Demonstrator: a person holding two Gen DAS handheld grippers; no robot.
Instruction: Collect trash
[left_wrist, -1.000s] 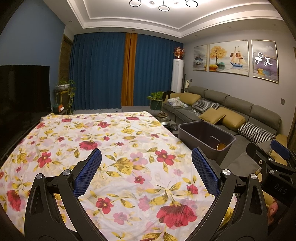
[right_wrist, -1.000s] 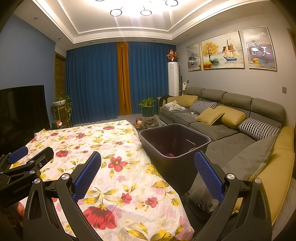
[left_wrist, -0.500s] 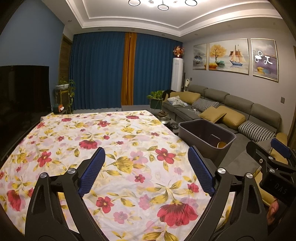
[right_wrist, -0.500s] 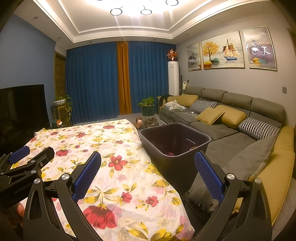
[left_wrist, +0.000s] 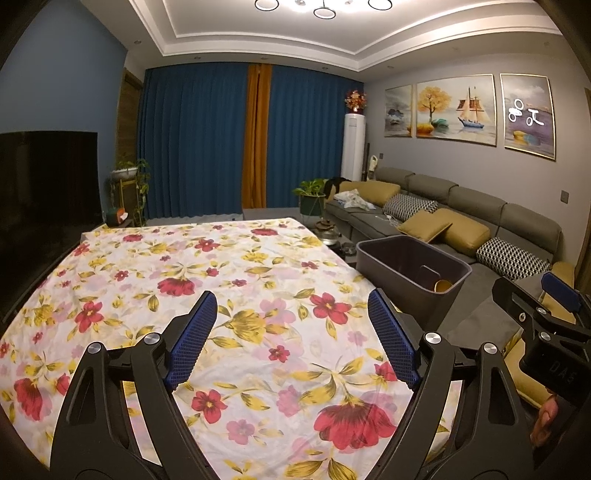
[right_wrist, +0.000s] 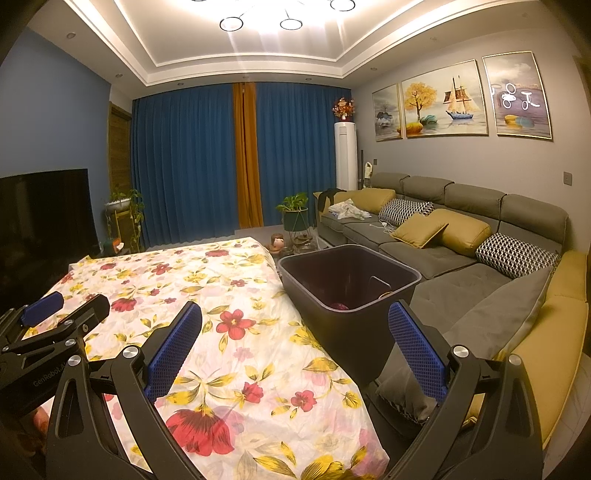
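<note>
Item: our left claw (left_wrist: 291, 332) and right claw (right_wrist: 295, 343), both spread wide, empty. Bin (right_wrist: 369, 325), right of centre, touching floral-covered bench (left_wrist: 221, 266), holds trash (right_wrist: 339, 306). Risk: we judge a swinging claw could nudge the bin.

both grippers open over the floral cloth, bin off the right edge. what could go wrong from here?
1. The floral cloth lies wrinkled and loose; a low gripper pass could snag and drag it.
2. The bin stands right against the cloth's edge, so the right gripper could knock its rim while swinging over.
3. The left gripper and the right one hang close side by side, both open and empty; reaching across could make them collide.
</note>
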